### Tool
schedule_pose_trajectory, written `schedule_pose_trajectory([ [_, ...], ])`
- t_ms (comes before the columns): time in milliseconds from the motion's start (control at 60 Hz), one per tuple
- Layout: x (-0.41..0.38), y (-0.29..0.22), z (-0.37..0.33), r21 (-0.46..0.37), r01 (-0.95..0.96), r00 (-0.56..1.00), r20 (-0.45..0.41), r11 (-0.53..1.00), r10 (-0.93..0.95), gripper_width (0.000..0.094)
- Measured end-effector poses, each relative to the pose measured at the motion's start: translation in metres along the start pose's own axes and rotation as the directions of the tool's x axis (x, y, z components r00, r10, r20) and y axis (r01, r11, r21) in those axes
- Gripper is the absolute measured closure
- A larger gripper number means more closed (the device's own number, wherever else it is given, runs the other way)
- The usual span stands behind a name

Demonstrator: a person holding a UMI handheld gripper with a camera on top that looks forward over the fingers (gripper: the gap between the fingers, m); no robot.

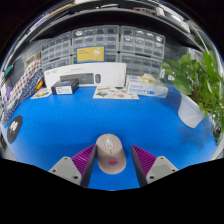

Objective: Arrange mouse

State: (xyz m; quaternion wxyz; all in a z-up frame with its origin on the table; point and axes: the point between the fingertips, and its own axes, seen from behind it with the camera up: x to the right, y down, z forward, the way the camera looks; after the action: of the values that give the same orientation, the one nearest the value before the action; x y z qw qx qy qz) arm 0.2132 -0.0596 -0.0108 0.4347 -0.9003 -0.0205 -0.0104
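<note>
— Where is the mouse?

— The mouse (110,153) sits between the two fingers of the tongs (111,163), resting on the blue counter (120,120). It is beige or pale pink, rounded, with its narrow end pointing away from the tongs.

— Are the tongs clamped on it?

— No. They stand apart, moderately wide. The purple pads (84,160) flank the mouse, one at each side, and a thin strip of blue shows between each pad and the mouse's body. So it lies on its own support with the fingers about it.

— What else is on the counter?

— Well beyond the tongs, a white keyboard box (86,76) stands upright near the far edge, with a small black and white box (67,87) just in front of it. Ahead and a little to the right lie some flat papers or packets (116,93), and further right another white packet (146,86). To the right of the tongs, near the counter's edge, stands a green leafy plant (200,78) in a white pot (189,111).

— And behind all that?

— A wall of grey drawer cabinets (100,45) with a yellow label among them. Far to the left there are more items on the counter's edge, too small to tell apart.
</note>
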Motion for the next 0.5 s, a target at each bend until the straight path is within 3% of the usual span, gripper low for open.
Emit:
schedule_pose_trajectory([
  [117,-0.0060,-0.0038,0.0081,-0.012,-0.039,0.999,0.026,0.999,0.039,0.0336],
  [133,-0.0061,-0.0044,0.0084,-0.010,-0.043,0.999,0.023,0.999,0.043,0.0420],
  [317,-0.0041,-0.0042,0.0096,-0.009,-0.058,0.998,-0.018,0.998,0.058,0.0525],
  [500,-0.0030,-0.0028,0.0098,-0.061,-0.064,0.996,-0.062,0.996,0.060,0.0607],
])
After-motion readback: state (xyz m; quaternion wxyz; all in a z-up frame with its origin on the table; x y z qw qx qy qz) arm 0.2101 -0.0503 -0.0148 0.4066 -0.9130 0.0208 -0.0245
